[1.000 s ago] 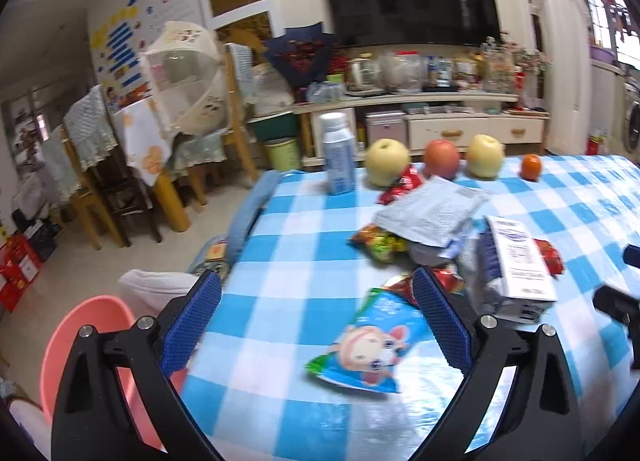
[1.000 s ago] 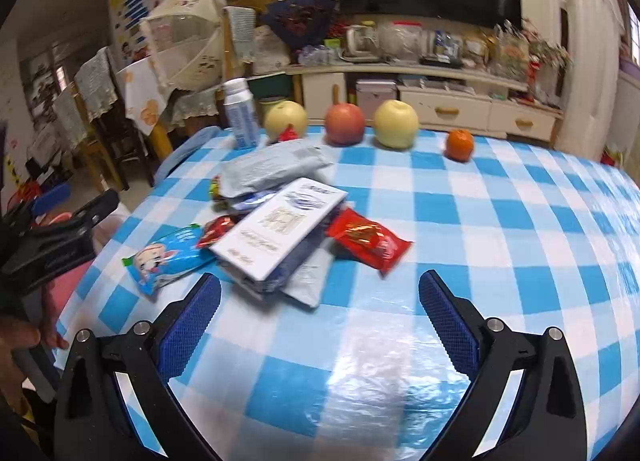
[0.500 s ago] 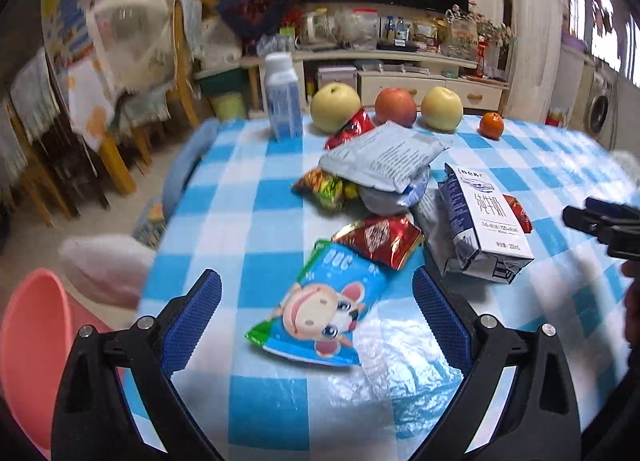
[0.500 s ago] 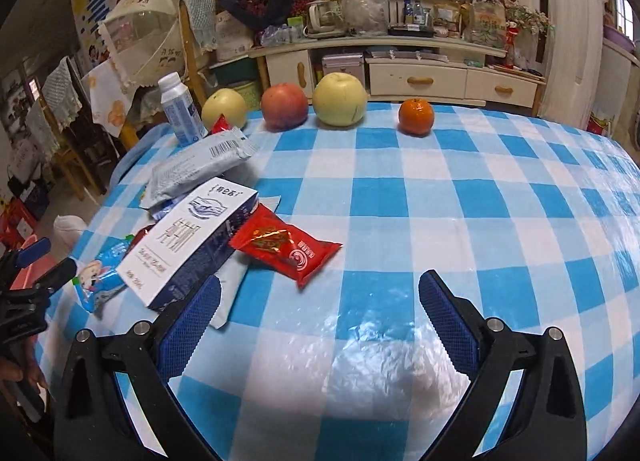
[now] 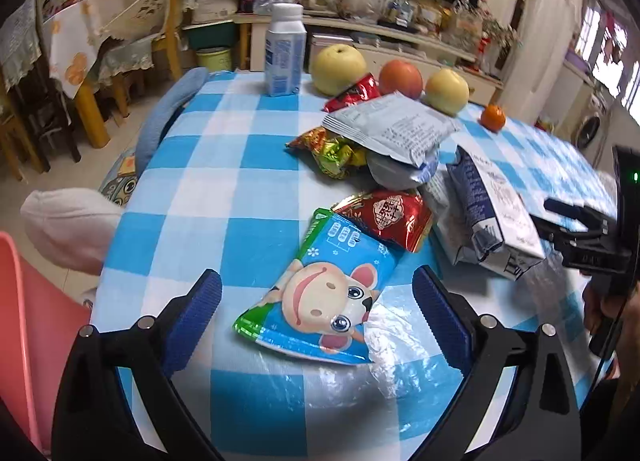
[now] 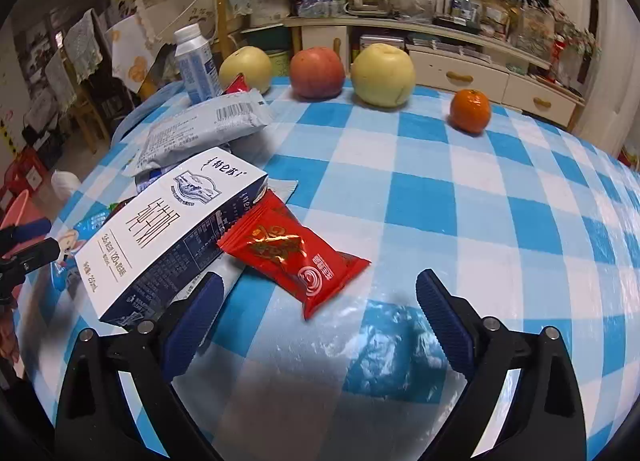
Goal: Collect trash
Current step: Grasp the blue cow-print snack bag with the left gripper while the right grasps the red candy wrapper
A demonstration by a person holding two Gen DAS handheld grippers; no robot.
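A blue cartoon snack bag [image 5: 332, 289] lies flat on the checked tablecloth [image 5: 224, 165], between the fingers of my open left gripper [image 5: 318, 309], which hovers over it without touching. Behind it lie a dark red packet [image 5: 388, 217], a gold-green wrapper [image 5: 332, 149], a grey packet [image 5: 392, 129] and a milk carton [image 5: 492, 209]. My right gripper [image 6: 320, 301] hangs just short of a red wrapper [image 6: 292, 253] beside the carton [image 6: 160, 233]. Its jaws are closing, and the pads are clear of the wrapper.
Two yellow pears [image 6: 382, 75], a red apple [image 6: 316, 71], a tangerine [image 6: 470, 109] and a white bottle [image 6: 196, 65] stand along the table's far edge. A pink bin [image 5: 16, 321] sits on the floor left of the table. Chairs and a cabinet stand beyond.
Both grippers came down and closer to the pile. The left now frames the blue bag. The right swung toward the red wrapper and its fingers narrowed a little.
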